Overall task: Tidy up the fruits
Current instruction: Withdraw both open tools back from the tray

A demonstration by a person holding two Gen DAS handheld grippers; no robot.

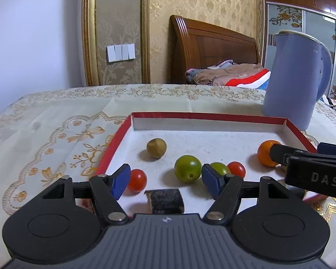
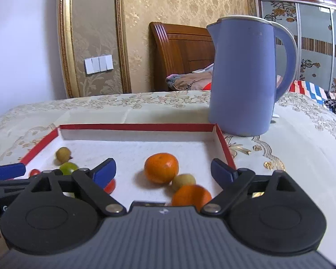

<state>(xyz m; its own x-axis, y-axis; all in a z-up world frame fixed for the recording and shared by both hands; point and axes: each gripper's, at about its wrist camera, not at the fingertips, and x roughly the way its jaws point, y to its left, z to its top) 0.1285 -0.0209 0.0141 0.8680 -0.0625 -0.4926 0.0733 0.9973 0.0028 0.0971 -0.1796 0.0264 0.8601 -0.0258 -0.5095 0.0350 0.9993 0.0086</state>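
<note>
A shallow red-rimmed white tray point(image 1: 114, 144) point(image 2: 136, 127) holds the fruits. In the left wrist view: a tan round fruit point(image 1: 156, 148), a green fruit point(image 1: 187, 168), a second green fruit point(image 1: 220, 168), two red cherry tomatoes point(image 1: 136, 180) point(image 1: 236, 169), an orange point(image 1: 266, 153) and a dark block point(image 1: 164, 200). My left gripper point(image 1: 165, 179) is open and empty above the tray's near side. My right gripper point(image 2: 163, 171) is open and empty over an orange point(image 2: 161, 168), a small yellow-green fruit point(image 2: 183, 181) and a second, blurred orange point(image 2: 191, 196).
A blue kettle point(image 2: 244, 76) point(image 1: 295, 76) stands just behind the tray's far right corner on the cream embroidered tablecloth point(image 1: 56, 121). A wooden bed headboard point(image 1: 208, 42) and a wall with switches lie beyond the table.
</note>
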